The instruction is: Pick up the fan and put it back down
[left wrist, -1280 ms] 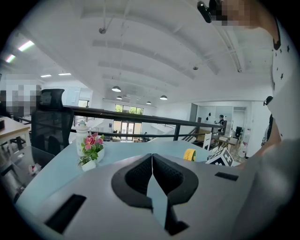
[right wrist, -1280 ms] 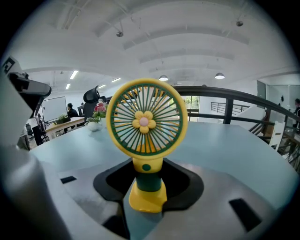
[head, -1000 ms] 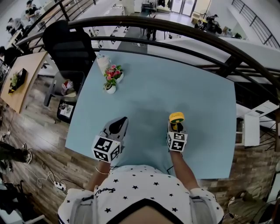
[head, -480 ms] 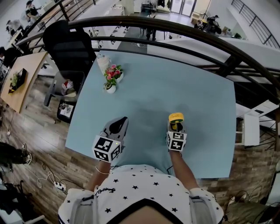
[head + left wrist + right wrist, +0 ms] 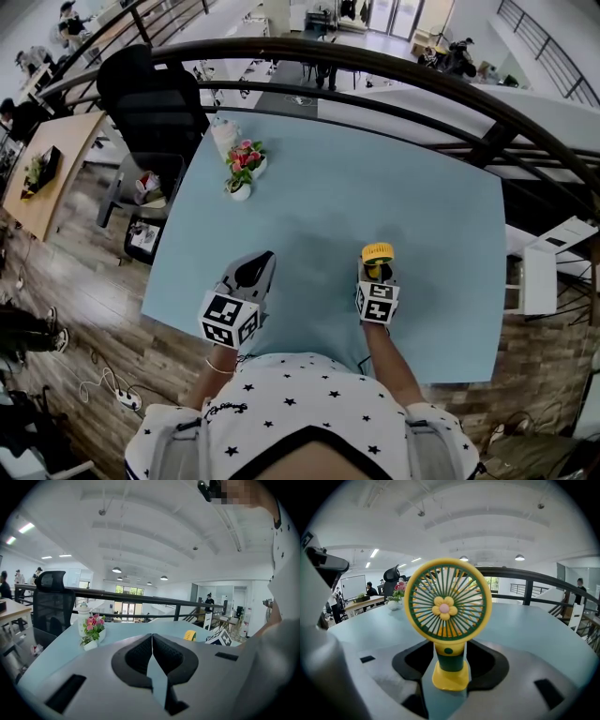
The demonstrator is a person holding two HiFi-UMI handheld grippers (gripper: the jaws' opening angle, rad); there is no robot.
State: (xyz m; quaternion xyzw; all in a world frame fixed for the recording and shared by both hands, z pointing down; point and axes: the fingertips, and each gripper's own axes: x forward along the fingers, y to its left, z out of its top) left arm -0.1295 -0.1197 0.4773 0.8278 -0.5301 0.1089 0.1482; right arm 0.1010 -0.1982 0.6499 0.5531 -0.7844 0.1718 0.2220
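Yellow-green plastic fan (image 5: pixel 447 605) upright on pale blue table (image 5: pixel 375 178), looks set down; my right gripper (image 5: pixel 377 277) jaws just opened off handle, left gripper (image 5: pixel 152 639) jaws together. Withdrawal left.

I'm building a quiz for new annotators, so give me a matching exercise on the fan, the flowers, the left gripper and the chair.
1 fan
2 flowers
3 left gripper
4 chair

A jaws together
B all black, high-backed
C yellow and green, upright
D pink blooms

Pairs: 1-C, 2-D, 3-A, 4-B.
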